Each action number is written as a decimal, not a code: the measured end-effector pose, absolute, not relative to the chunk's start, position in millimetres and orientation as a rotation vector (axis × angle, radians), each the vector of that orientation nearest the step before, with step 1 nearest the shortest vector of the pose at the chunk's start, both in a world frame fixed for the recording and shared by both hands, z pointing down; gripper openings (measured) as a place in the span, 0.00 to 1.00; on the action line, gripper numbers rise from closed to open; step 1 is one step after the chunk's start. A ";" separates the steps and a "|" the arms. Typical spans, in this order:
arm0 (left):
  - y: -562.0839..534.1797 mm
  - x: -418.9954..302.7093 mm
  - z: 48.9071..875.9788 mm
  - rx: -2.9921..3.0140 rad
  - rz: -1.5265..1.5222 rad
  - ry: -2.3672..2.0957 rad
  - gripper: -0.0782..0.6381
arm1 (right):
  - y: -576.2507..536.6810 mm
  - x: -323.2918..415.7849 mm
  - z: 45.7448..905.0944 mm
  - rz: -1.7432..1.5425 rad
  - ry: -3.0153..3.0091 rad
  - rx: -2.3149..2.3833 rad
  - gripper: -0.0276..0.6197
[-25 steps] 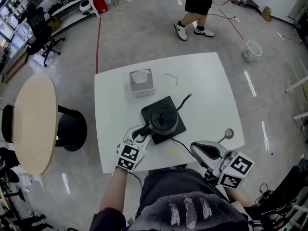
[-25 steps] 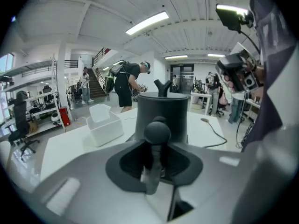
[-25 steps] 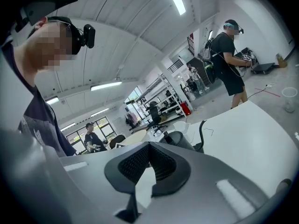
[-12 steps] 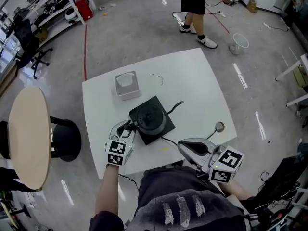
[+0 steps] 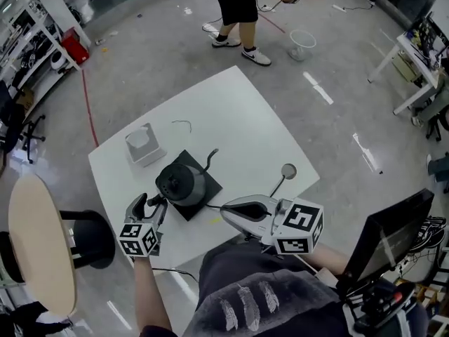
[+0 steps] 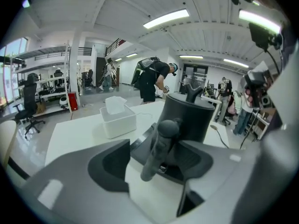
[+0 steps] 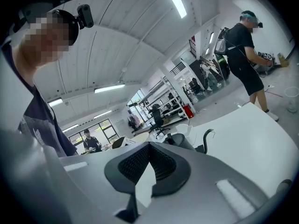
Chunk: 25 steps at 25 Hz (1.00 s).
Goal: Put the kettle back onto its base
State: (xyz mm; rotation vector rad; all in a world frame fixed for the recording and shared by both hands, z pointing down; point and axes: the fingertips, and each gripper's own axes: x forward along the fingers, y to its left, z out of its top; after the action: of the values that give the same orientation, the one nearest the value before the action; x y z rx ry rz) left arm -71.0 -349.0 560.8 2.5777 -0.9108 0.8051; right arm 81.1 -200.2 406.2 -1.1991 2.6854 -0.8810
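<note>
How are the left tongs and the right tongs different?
The left tongs have just been opening and stand apart around the kettle handle; the right tongs are shut, with nothing between them. The left tongs are right at the kettle; the right tongs sit farther back, over the table's near edge. Both point toward the kettle.

A white square table [image 5: 259, 118] is seen on a grey shiny floor [image 5: 161, 55]. A white tissue box [image 5: 144, 144] is placed near its left corner, and a thin bent wire [image 5: 182, 124] lies near the box. A small round disc on a thin stem [image 5: 286, 172] lies near the right edge. A person in black shorts [image 5: 235, 2] is standing beyond the table, near a white bucket [image 5: 302, 43]. A round beige table [image 5: 38, 244] and a black stool [image 5: 95, 237] are seen at the left.
</note>
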 end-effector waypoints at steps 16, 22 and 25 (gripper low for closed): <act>-305.8 -98.8 488.9 2.556 0.785 -1.190 0.55 | -166.6 100.7 401.0 -0.868 2.709 -0.982 0.05; -266.4 -93.5 446.0 2.621 0.693 -1.239 0.53 | -166.5 89.1 400.0 -0.857 2.750 -0.871 0.05; -253.6 -85.6 425.2 2.664 0.627 -1.244 0.44 | -165.0 86.9 396.3 -0.848 2.754 -0.857 0.05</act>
State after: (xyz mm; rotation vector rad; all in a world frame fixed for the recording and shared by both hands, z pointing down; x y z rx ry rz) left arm -85.6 -253.6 425.2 2.6639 -1.2440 0.6270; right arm 86.9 -165.0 396.3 -0.8569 2.7537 -0.8478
